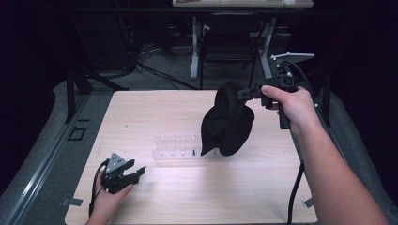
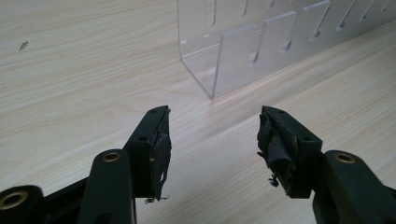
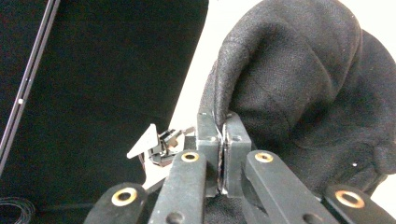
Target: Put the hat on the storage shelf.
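Black knitted fabric, a soft beanie-like hat [image 1: 227, 123], hangs in the air above the pale wooden table [image 1: 197, 197], over the right end of a clear acrylic rack with slotted dividers [image 1: 180, 150]. The right gripper [image 1: 244, 93] holds it by the rim: in the right gripper view its jaws are pressed together on a thin fold of the hat's edge [image 3: 219, 116], with the rest of the cloth bulging to one side.

The hat looks light and wholly limp. It sags into a drooping pouch under its own weight, so it will not keep any shape and will swing with each move of the hand. The knit is rough, not slippery, so a pinch on the edge should hold; a doubled rim is the surest place to grip, while the loose crown would only stretch or bunch. Nothing about it seems fragile, though it could snag on the rack's dividers.

The left gripper [image 1: 133, 174] rests low near the table's front left, jaws wide apart and empty, pointing toward the rack's near end [image 2: 233, 60]. Worn tape hangs from its pads [image 2: 275, 140].
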Available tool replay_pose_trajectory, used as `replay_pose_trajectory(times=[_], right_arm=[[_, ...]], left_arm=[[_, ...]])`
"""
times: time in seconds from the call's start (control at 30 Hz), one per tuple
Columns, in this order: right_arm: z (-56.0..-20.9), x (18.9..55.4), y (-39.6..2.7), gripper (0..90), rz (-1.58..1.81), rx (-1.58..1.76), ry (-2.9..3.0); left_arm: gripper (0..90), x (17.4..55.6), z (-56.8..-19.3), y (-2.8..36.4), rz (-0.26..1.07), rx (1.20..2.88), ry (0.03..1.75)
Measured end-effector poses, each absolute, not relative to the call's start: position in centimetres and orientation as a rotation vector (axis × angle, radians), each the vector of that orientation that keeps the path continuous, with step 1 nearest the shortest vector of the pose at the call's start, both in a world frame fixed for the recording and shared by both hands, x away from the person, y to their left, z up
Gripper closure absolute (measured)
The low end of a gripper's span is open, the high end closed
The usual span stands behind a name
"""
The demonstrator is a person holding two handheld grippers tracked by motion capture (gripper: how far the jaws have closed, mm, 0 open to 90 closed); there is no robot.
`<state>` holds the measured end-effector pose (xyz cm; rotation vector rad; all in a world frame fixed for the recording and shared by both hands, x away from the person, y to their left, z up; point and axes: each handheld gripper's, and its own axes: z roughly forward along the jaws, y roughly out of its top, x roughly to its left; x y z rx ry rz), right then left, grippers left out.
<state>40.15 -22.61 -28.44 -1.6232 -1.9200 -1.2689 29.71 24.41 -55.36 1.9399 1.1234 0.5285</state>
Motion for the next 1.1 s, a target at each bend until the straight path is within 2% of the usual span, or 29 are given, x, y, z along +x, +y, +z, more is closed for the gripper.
replay_pose_trajectory(times=[1.1], right_arm=[[-29.8,42.2,-18.6,88.2,-1.220,-1.621,-1.957]], left_arm=[[44.2,29.7,-55.2,24.5,0.523,1.945,1.121]])
